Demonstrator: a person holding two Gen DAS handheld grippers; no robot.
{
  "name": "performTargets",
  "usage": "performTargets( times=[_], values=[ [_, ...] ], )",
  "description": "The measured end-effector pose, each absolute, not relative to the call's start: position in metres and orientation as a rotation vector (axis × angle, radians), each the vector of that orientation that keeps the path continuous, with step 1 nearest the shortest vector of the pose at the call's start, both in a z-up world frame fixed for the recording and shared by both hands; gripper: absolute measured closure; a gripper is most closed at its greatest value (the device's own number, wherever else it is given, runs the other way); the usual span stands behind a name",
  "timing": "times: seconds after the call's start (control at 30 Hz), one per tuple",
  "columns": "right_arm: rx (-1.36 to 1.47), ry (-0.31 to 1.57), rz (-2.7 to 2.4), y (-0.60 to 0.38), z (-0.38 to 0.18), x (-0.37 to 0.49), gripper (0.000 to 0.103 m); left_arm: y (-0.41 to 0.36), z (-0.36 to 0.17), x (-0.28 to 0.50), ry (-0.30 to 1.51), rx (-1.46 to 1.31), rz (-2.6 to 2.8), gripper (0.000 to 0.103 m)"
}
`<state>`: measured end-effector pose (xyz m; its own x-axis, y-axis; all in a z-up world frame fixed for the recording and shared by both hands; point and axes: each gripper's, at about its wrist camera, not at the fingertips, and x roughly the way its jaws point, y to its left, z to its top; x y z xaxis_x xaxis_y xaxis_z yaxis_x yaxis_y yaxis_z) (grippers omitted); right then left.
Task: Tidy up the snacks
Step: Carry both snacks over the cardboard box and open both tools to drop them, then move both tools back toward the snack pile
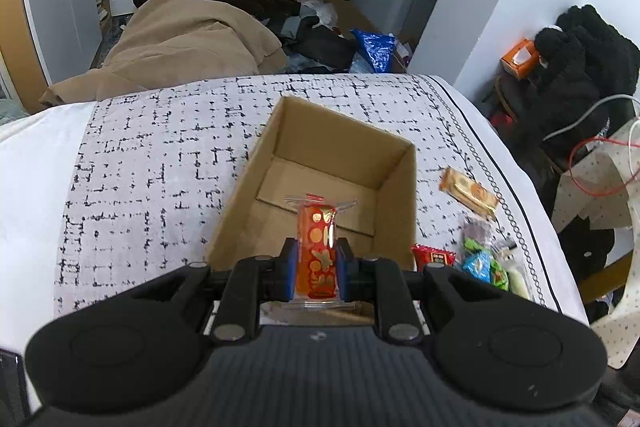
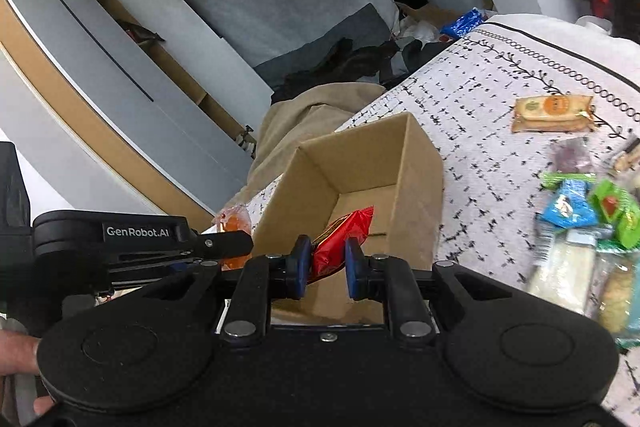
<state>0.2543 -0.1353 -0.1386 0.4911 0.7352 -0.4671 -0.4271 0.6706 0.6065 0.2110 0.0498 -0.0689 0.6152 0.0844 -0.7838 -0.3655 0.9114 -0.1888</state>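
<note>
Currently: left gripper point(image 1: 316, 259) pinching orange packet point(image 1: 318, 247), right gripper point(image 2: 326, 265) clamping red packet point(image 2: 340, 241), both hanging over near box point(image 1: 394, 163) rim, presumably for dropping in.

An open, empty cardboard box point(image 1: 320, 163) sits on the patterned cloth — an orange packet point(image 1: 318, 251) and a red packet point(image 2: 340, 243) held above it, more snacks point(image 2: 580, 227) scattered beside.

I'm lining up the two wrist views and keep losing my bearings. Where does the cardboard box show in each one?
Left wrist view: the cardboard box sits centre frame on the patterned cloth, open, just beyond the fingertips.
Right wrist view: the cardboard box is centre frame, tilted with the picture, its open top facing the camera.
Shared landmark: the orange-and-tan snack packet lies right of the box in both.
</note>
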Motion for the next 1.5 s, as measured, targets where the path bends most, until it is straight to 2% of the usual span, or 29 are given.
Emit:
performTargets(
  times=[0.13, 0.2, 0.23, 0.27, 0.33, 0.37, 0.47, 0.73, 0.8, 0.97, 1.07, 1.27, 1.5],
  values=[
    [0.445, 0.741, 0.720, -0.129, -0.139, 0.259, 0.084, 0.057, -0.071, 0.219, 0.879, -0.351, 0.275, 0.084],
    [0.432, 0.722, 0.715, -0.128, -0.138, 0.258, 0.077, 0.059, -0.073, 0.223, 0.883, -0.353, 0.280, 0.084],
    [0.420, 0.714, 0.715, -0.127, -0.137, 0.256, 0.069, 0.060, -0.074, 0.225, 0.885, -0.354, 0.281, 0.084],
    [0.409, 0.710, 0.725, -0.126, -0.136, 0.254, 0.057, 0.061, -0.075, 0.227, 0.888, -0.353, 0.283, 0.084],
    [0.394, 0.710, 0.725, -0.124, -0.133, 0.252, 0.048, 0.063, -0.076, 0.231, 0.894, -0.351, 0.285, 0.084],
    [0.392, 0.716, 0.722, -0.123, -0.133, 0.251, 0.048, 0.064, -0.077, 0.232, 0.898, -0.350, 0.288, 0.083],
    [0.379, 0.731, 0.716, -0.123, -0.131, 0.250, 0.047, 0.063, -0.077, 0.236, 0.892, -0.323, 0.295, 0.076],
    [0.357, 0.752, 0.638, -0.139, -0.123, 0.247, 0.036, 0.063, -0.078, 0.239, 0.938, -0.322, 0.325, 0.040],
    [0.351, 0.751, 0.630, -0.144, -0.120, 0.245, 0.033, 0.061, -0.076, 0.235, 0.936, -0.325, 0.331, 0.028],
    [0.325, 0.760, 0.614, -0.153, -0.115, 0.239, 0.023, 0.058, -0.072, 0.225, 0.952, -0.330, 0.342, 0.023],
    [0.307, 0.761, 0.595, -0.161, -0.113, 0.234, 0.021, 0.054, -0.070, 0.217, 0.958, -0.314, 0.352, 0.019],
    [0.287, 0.750, 0.571, -0.170, -0.108, 0.227, 0.011, 0.049, -0.067, 0.201, 0.957, -0.322, 0.371, 0.017],
    [0.259, 0.706, 0.543, -0.188, -0.097, 0.218, 0.004, 0.035, -0.059, 0.185, 0.924, -0.321, 0.365, 0.000]
  ],
)
